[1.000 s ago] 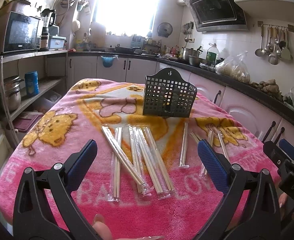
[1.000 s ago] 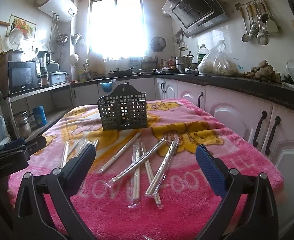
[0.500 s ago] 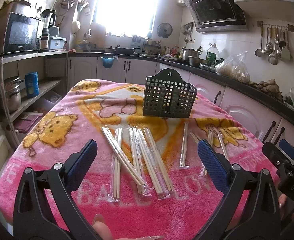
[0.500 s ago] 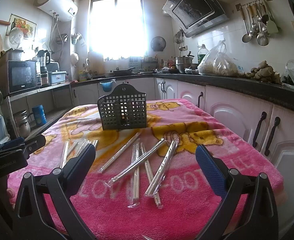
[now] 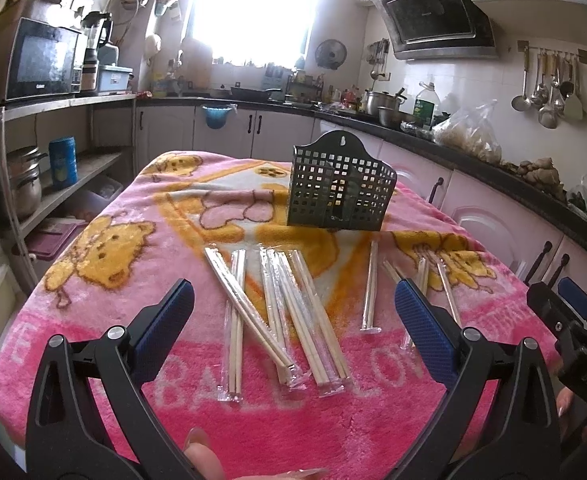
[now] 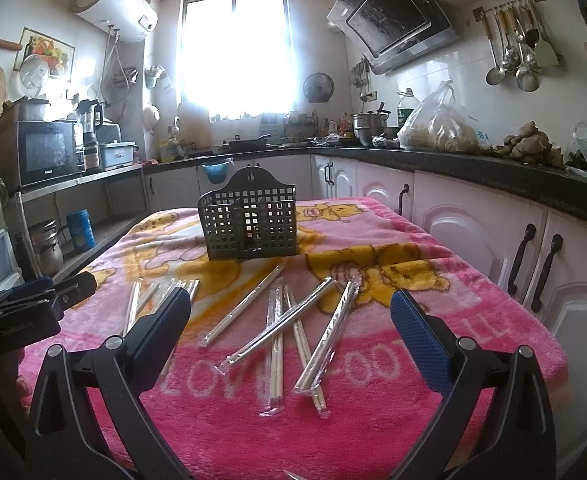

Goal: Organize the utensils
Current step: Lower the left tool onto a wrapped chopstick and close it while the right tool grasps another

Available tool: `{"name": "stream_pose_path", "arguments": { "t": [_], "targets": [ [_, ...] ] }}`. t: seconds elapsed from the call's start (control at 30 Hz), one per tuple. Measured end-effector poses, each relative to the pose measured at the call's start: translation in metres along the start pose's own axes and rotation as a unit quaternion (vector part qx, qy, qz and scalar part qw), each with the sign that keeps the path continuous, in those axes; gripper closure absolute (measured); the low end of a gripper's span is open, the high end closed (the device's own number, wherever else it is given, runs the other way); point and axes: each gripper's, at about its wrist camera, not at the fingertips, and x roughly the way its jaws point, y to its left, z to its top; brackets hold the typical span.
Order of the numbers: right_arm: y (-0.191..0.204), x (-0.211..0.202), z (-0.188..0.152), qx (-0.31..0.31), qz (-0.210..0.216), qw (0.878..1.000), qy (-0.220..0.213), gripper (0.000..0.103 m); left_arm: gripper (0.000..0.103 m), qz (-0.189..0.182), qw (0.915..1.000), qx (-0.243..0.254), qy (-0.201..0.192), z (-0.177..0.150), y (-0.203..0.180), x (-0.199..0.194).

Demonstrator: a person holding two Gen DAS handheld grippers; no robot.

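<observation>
While both sets of jaws stand wide apart and empty, the left gripper (image 5: pixel 293 312) and right gripper (image 6: pixel 291 316) hover over the pink blanket (image 5: pixel 93 312) on the tabletop. Wrapped chopsticks (image 5: pixel 289 308) lie scattered just in front of the black mesh utensil basket (image 5: pixel 339 192), which stands upright behind them.

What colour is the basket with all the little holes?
Black basket; clearest in the right wrist view.
</observation>
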Motion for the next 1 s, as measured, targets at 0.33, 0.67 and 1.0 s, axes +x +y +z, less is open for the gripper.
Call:
{"name": "stream_pose_path", "arguments": {
  "t": [0.33,0.67,1.0],
  "targets": [
    [0.017,0.018,0.003,-0.024,0.024,0.999,0.024,0.006,0.011,0.029,0.9991,-0.026,0.014,0.002,0.024,0.013],
    [0.033,0.058,0.015,-0.049,0.043,0.996,0.061,0.006,0.011,0.023,0.9975,-0.057,0.034,0.009,0.062,0.029],
    [0.047,0.099,0.026,-0.063,0.054,0.991,0.106,0.006,0.011,0.024,0.9943,-0.074,0.073,0.028,0.084,0.054]
  ]
}}
